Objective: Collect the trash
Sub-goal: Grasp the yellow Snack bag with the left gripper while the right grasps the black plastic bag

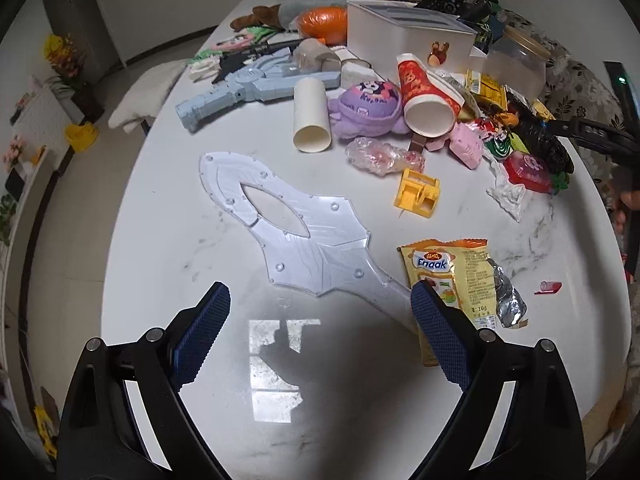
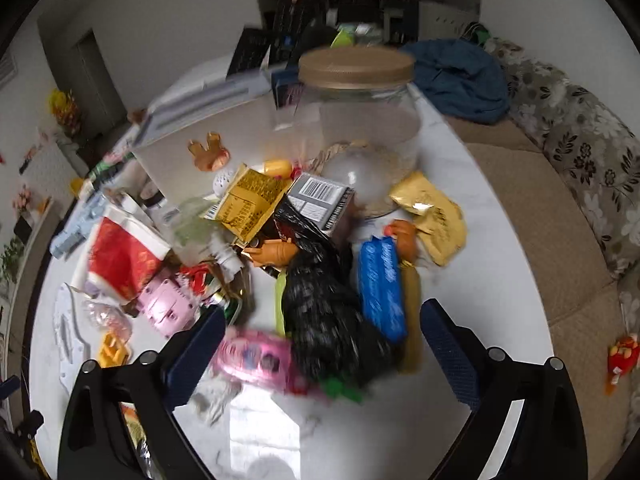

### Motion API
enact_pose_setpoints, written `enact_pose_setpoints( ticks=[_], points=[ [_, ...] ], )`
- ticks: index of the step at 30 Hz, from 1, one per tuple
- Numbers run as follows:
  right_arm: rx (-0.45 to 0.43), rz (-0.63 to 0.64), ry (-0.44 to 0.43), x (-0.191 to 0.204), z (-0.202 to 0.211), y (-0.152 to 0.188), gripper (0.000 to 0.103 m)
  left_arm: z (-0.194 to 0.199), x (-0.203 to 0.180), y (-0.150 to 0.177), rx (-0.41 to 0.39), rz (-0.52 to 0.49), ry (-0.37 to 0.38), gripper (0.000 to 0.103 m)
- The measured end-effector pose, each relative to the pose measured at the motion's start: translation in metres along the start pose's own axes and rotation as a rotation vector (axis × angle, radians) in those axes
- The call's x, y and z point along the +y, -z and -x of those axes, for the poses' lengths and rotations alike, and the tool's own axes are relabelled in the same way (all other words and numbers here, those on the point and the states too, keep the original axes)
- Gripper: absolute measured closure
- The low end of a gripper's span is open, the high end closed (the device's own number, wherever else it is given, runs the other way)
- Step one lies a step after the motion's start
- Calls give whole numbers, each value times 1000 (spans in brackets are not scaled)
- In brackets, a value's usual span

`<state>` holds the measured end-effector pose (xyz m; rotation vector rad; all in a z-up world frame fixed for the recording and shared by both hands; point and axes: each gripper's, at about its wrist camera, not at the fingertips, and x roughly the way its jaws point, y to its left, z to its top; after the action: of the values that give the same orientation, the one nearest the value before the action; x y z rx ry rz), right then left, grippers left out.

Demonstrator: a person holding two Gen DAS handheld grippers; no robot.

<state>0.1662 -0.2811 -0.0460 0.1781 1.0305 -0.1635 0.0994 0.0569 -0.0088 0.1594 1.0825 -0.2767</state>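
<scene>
Both grippers stand with jaws wide apart, holding nothing. Left gripper [image 1: 320, 300] hovers over the table [image 1: 160, 200]; the Enaak wrapper [image 1: 456, 272] lies just beside its right finger, partly hidden behind it. Right gripper [image 2: 324, 320] frames a blurred pink wrapper [image 2: 256, 360] lying between its fingers, nearer the left one.

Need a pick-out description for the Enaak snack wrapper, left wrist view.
Start at the white marble table and find the big clear plastic blade-shaped sheet lying flat at its centre. Just right of its narrow tip, by the left gripper, lies the Enaak wrapper: yellow-orange, torn open, silver foil showing.
</scene>
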Motion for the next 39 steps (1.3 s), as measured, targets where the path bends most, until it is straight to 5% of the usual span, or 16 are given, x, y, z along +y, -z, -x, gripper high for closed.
enact_pose_setpoints(
  ticks=[2, 6, 8, 9, 13, 23, 26, 33, 35, 37, 38, 39],
  points=[
    [103, 4, -2, 2, -26, -8, 22, -6, 4, -1, 13, 10, 14, 13],
    [108, 68, 71, 17, -39, -15, 17, -15, 7, 0, 35, 23, 27, 13],
    [118, 130, 59, 33, -33, -7, 36, -17, 6, 1, 47, 28, 40, 13],
    [145, 155, 53, 38, -33, 0, 55, -16, 6, 2, 47, 29, 42, 13],
    [129, 138, -9, 40, -10, 36, 58, -8, -1, 11, 41, 24, 43, 13],
    [-46, -163, -458, 2, 125, 117, 58, 35, -38, 46, -51, -24, 100, 13],
    [-54, -181, -490, -7, 150, 146, 58, 29, -70, 51, -51, -93, 114, 13],
    [-2, -250, -493, -34, 161, 188, 57, -34, -108, 39, -16, -173, -35, 14],
    [15, -262, -498, -35, 159, 196, 57, -51, -107, 34, 23, -165, -42, 56],
    [10, -260, -498, -34, 160, 200, 57, -55, -103, 30, 16, -162, -7, 69],
    [10, -255, -505, -32, 159, 201, 57, -53, -101, 28, 10, -159, -1, 89],
    [8, -252, -509, -31, 158, 201, 57, -48, -98, 26, -5, -158, 23, 98]
  ],
)
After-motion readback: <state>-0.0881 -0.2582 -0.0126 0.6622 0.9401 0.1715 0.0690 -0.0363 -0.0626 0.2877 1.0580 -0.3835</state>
